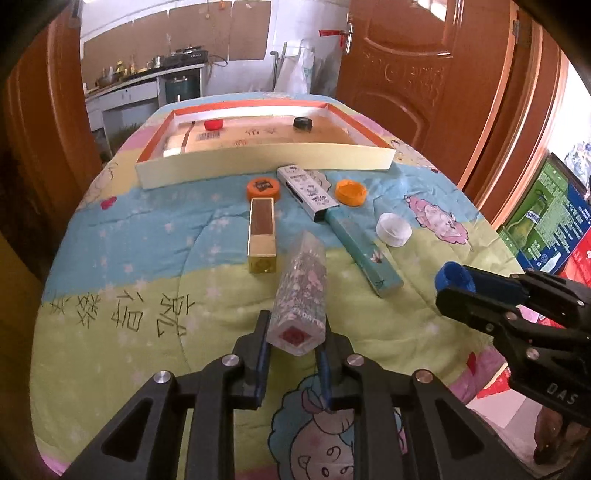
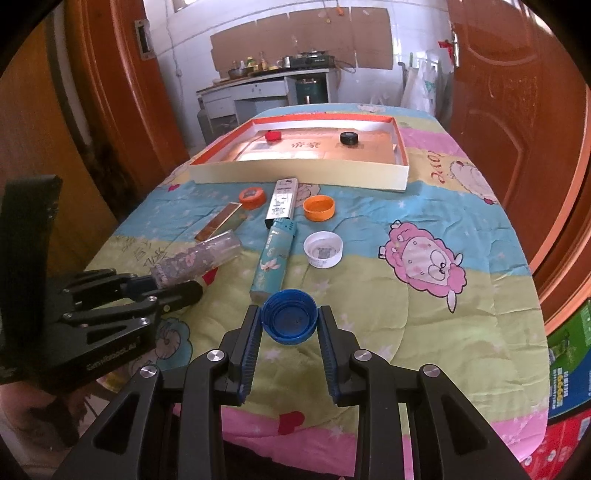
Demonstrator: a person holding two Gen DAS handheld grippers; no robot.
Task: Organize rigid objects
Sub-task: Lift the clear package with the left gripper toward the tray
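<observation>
A quilt (image 2: 443,325) printed with cartoon sheep, stars and bands of pink, blue and yellow-green is covering the surface that is carrying everything. At its far end a shallow tray (image 2: 295,173) with orange inner walls and a pale outer wall is sitting, holding a red cap (image 2: 273,136) at the far left and a black cap (image 2: 349,138) to the right, well apart.

Near the tray's front wall, loose pieces are lying on the quilt: an orange lid (image 1: 263,188) with a dark label, a white printed box (image 1: 307,192) just right of it, an open orange cap (image 1: 351,192) further right, a gold box (image 1: 262,236) pointing toward the near side, a teal box (image 1: 364,251) lying at an angle, and a white cap (image 1: 393,229) to the right of that.

The left claw (image 1: 295,343) is clamping the near end of a clear patterned tube (image 1: 301,291), whose far end is pointing toward the tray. The right claw (image 2: 290,325) is gripping an upturned blue cap (image 2: 290,316) between its pads, near the teal box's near end.

Brown wooden doors (image 1: 424,74) are standing on both sides. Beyond the far edge, a white-walled kitchen is showing a counter (image 2: 266,83) with bottles and a stove (image 2: 308,59), and cardboard sheets (image 2: 295,33) are fixed on the wall. Printed cartons (image 1: 546,221) are stacked at the right.
</observation>
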